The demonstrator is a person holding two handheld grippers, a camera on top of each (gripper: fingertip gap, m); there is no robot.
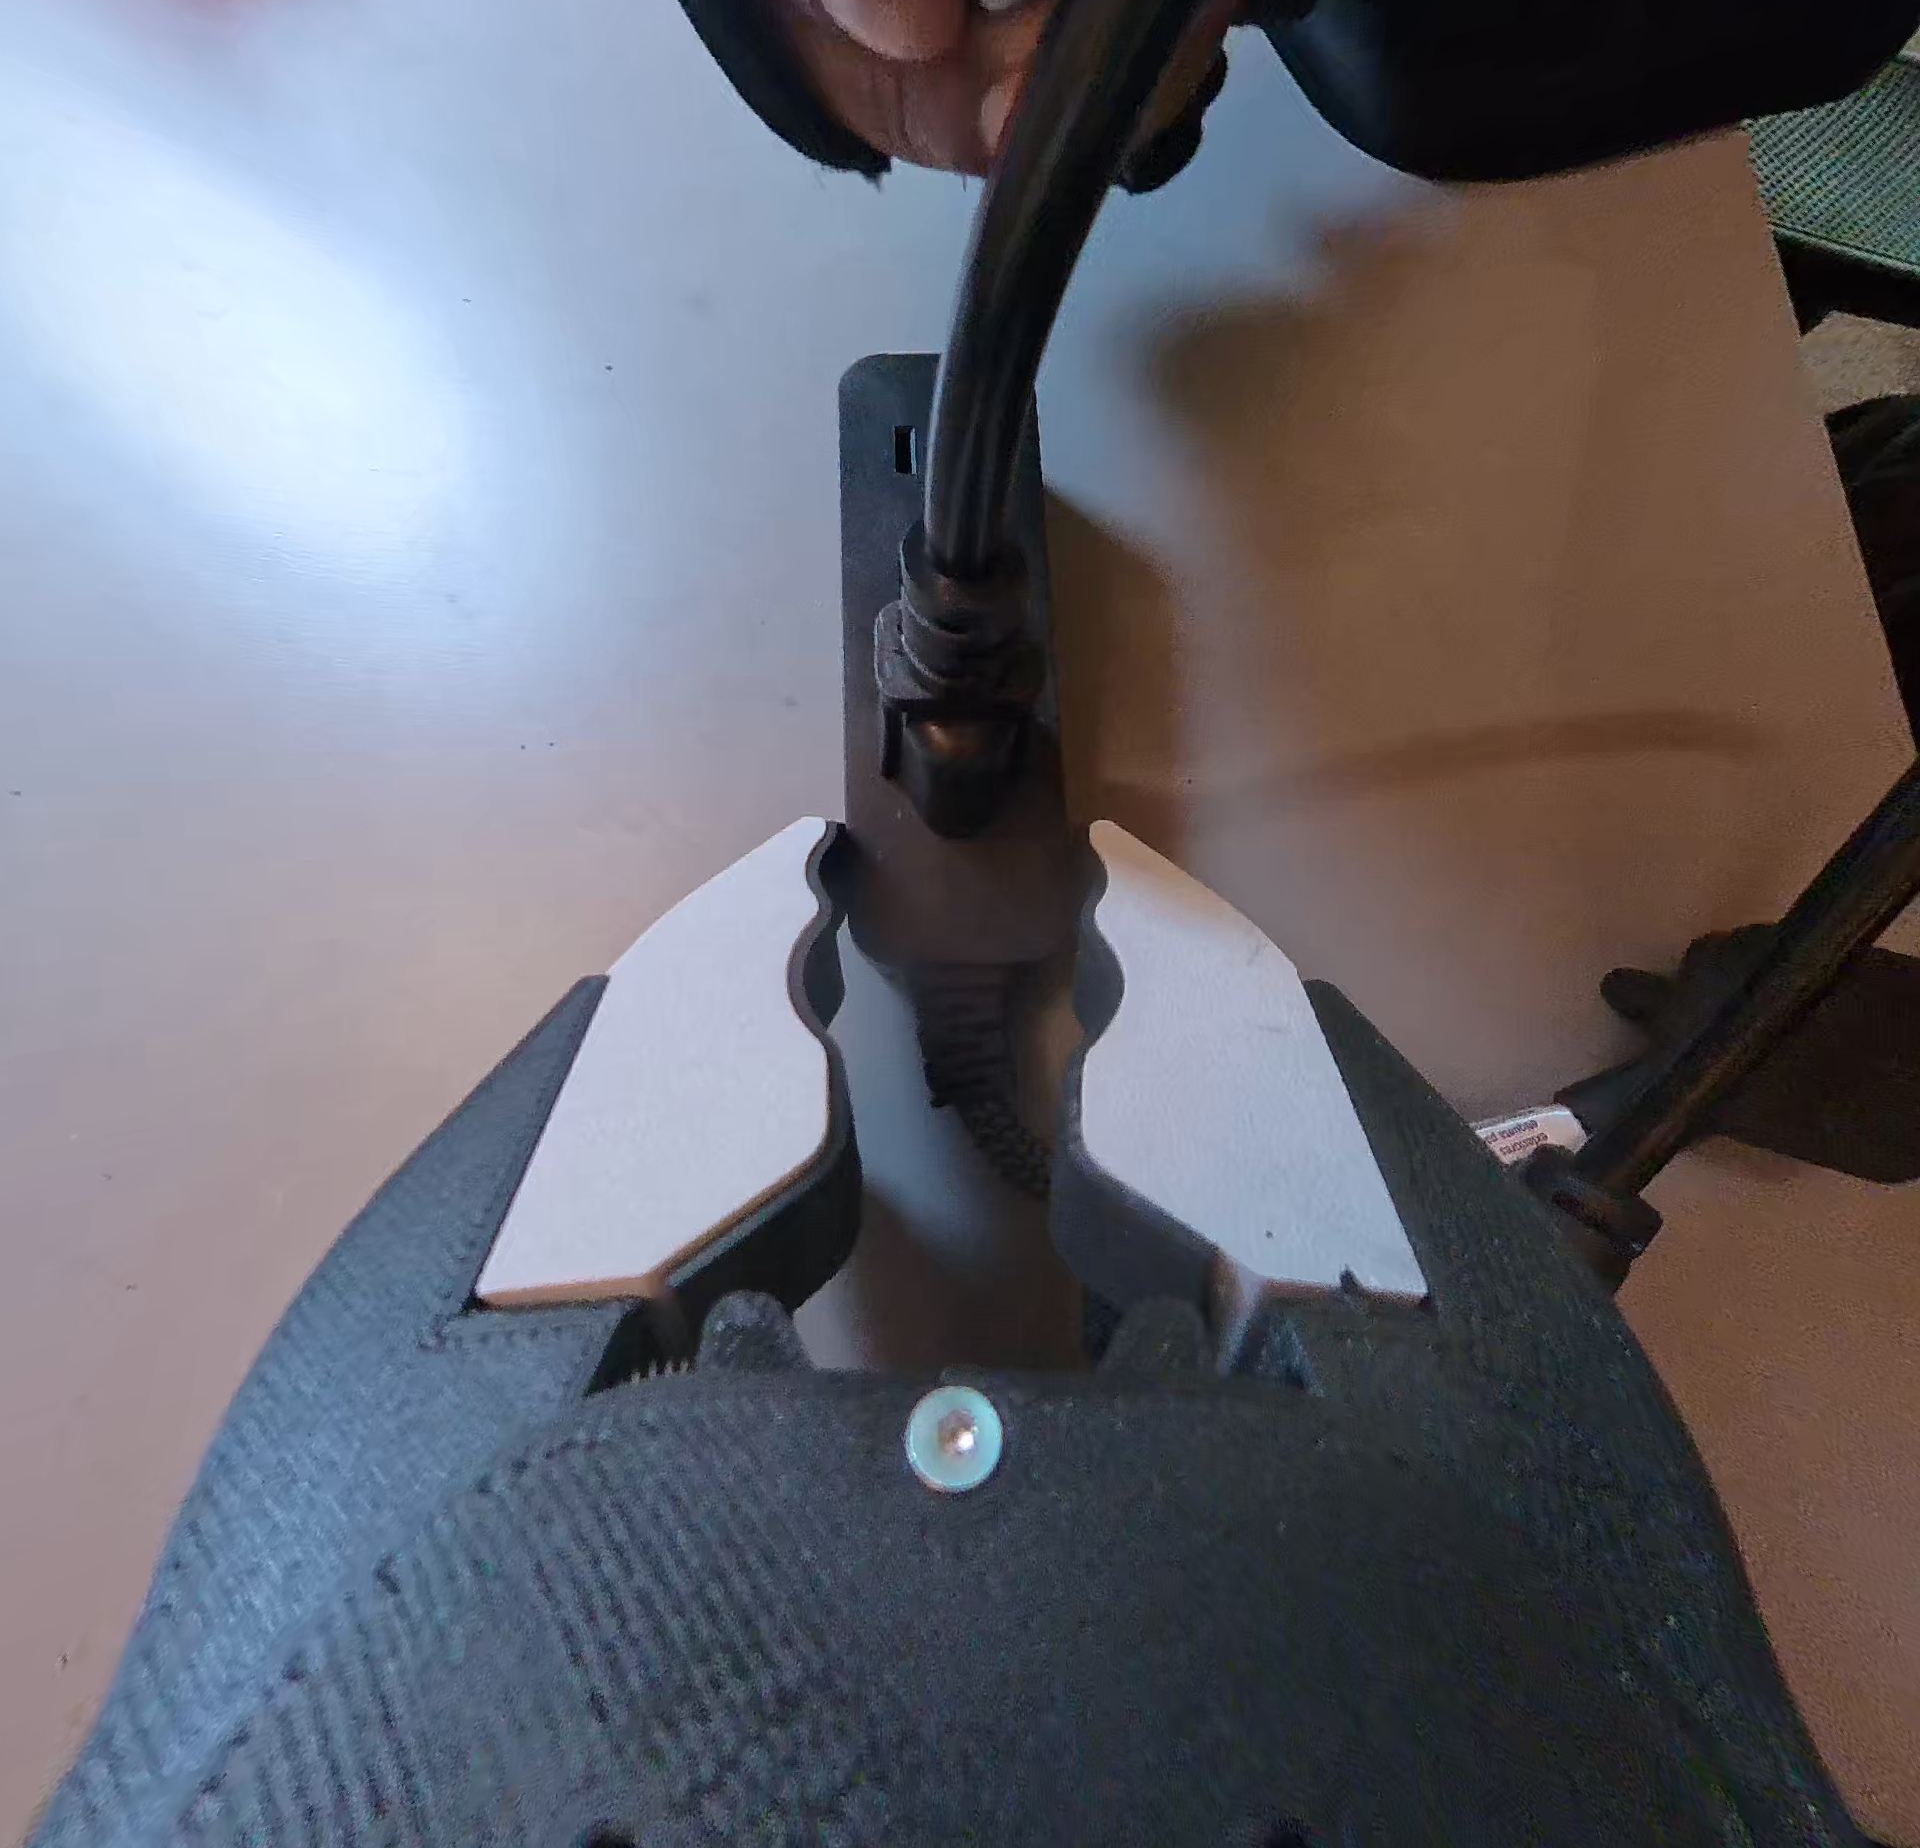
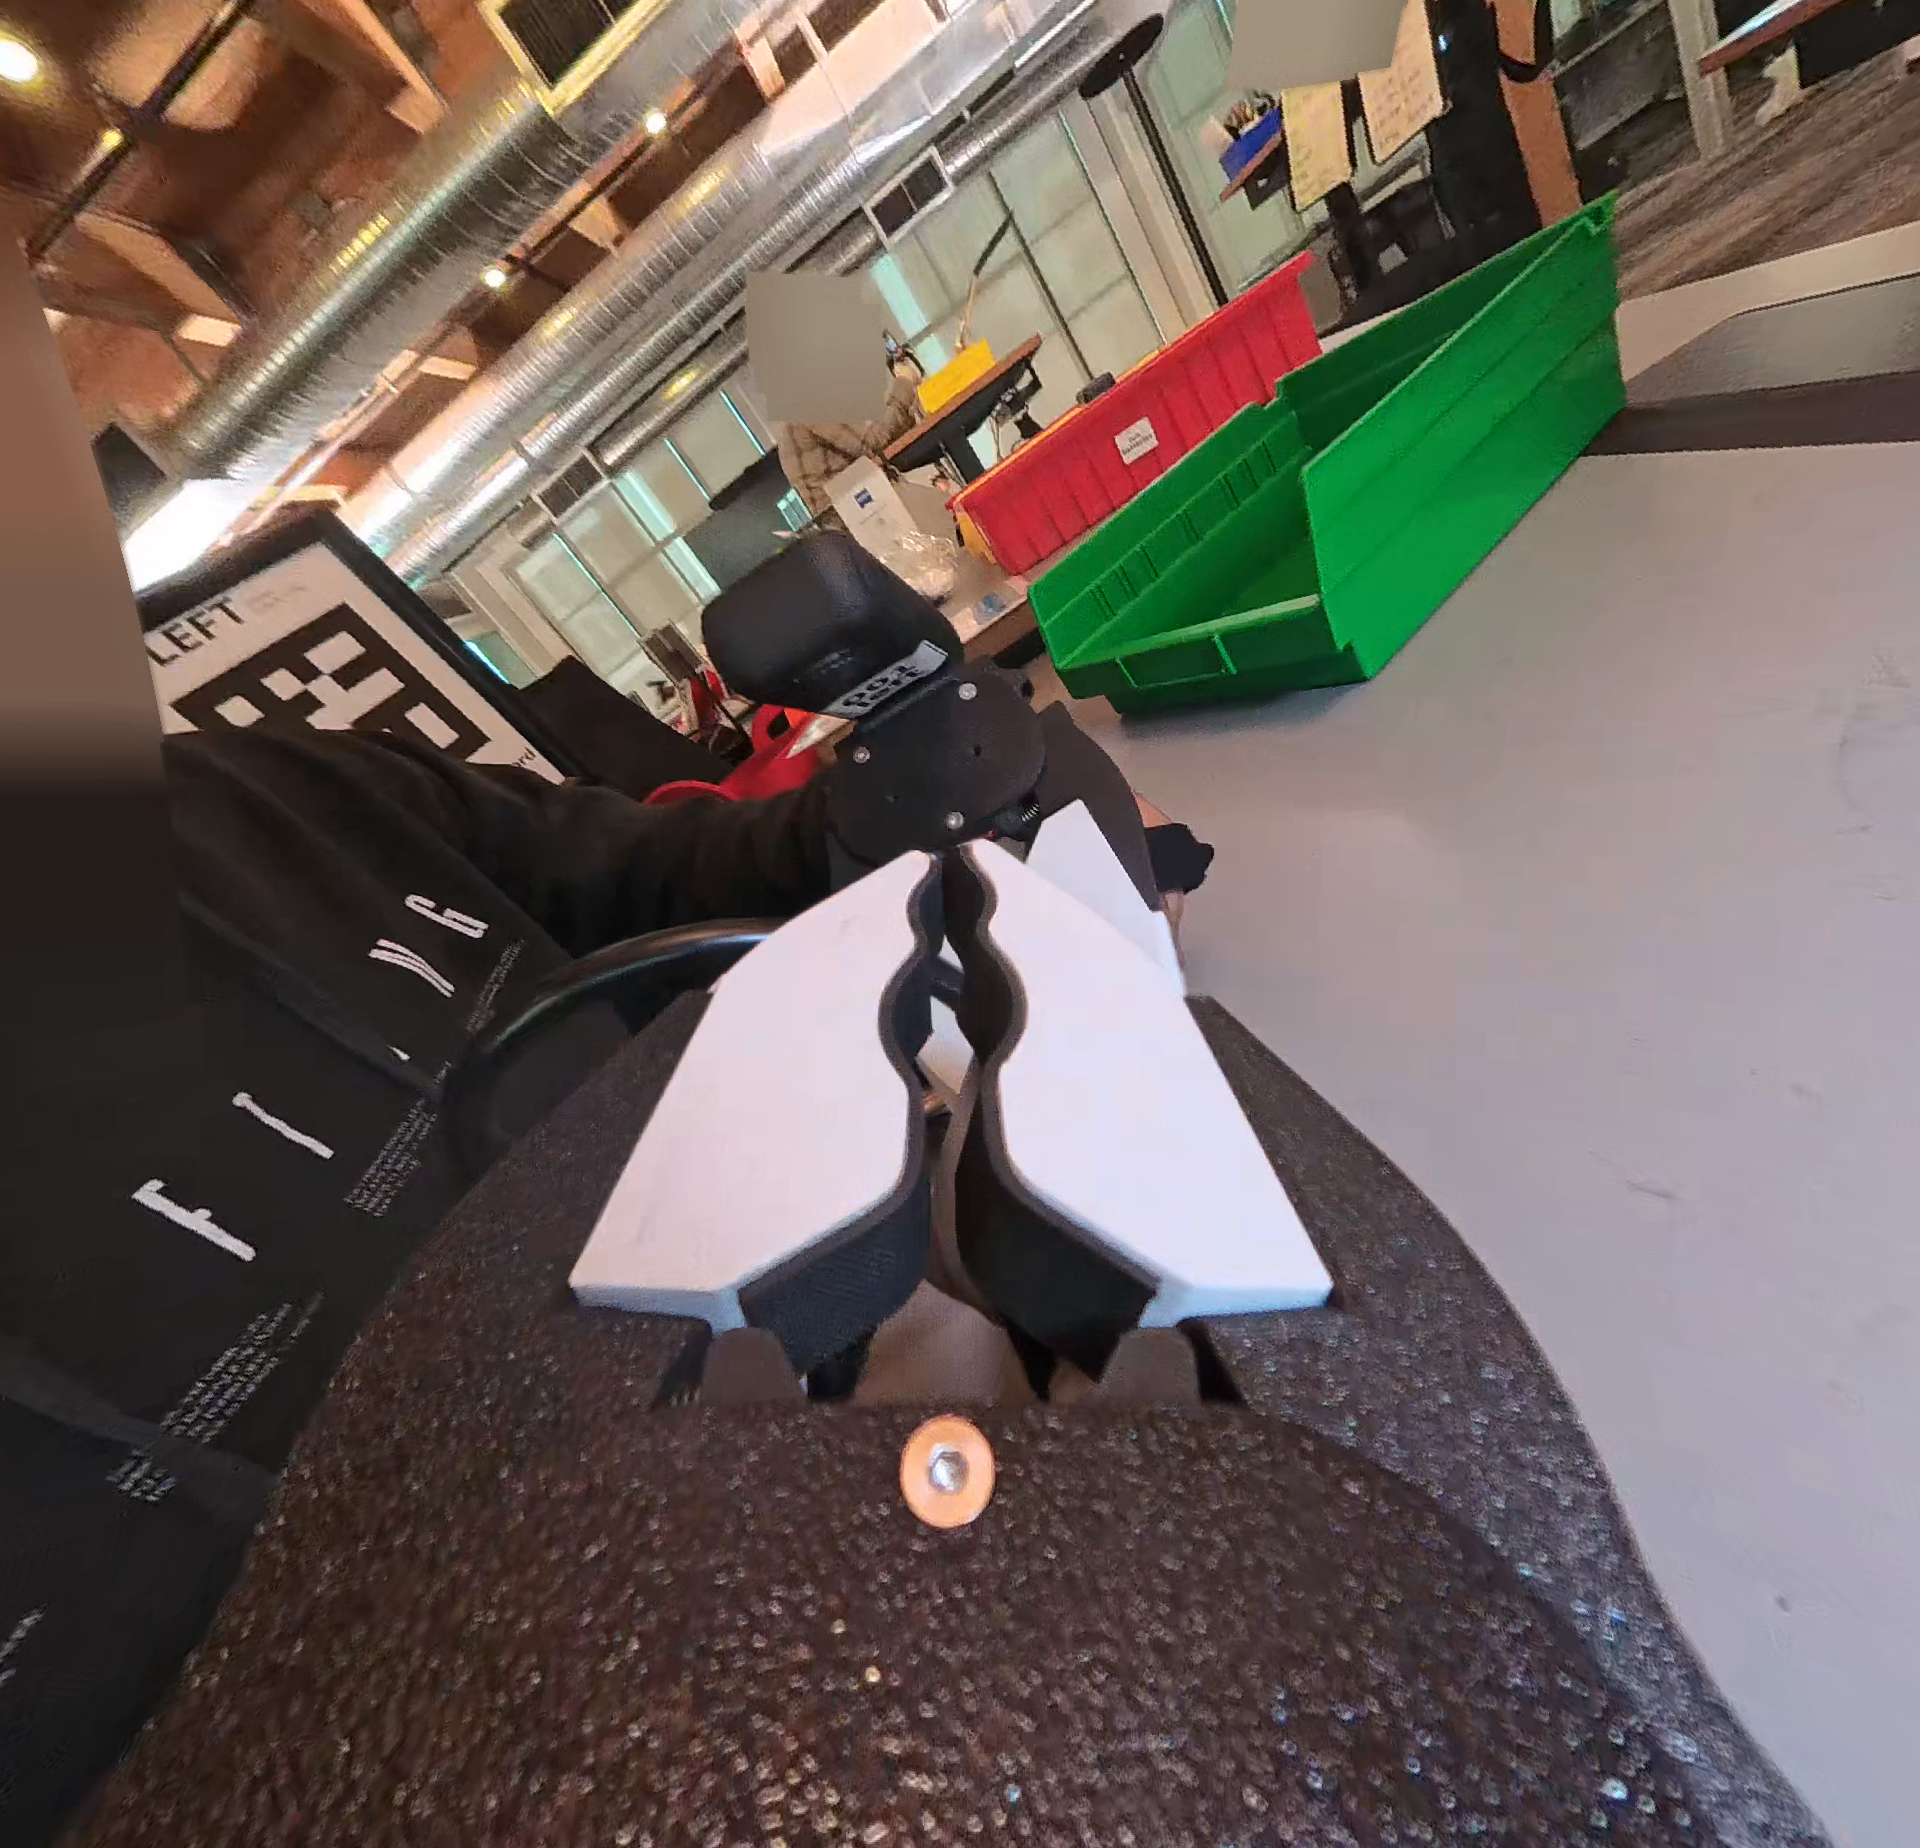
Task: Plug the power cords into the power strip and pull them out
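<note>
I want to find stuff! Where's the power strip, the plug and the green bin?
Power strip [image 1: 883, 510]: left wrist view, far end.
Plug [image 1: 951, 759]: left wrist view, body.
Green bin [image 2: 1455, 489]: right wrist view, side wall.

The smooth pale grey worktop [image 1: 416, 655] carries a long black plastic power strip [image 1: 883, 572] lying flat, away from the edge seen at the right of the left wrist view. In the right wrist view, an open green plastic bin [image 2: 1455, 468] sits on the worktop [image 2: 1558, 863] toward its far edge, with a red plastic bin [image 2: 1143, 437] just behind it.
</note>
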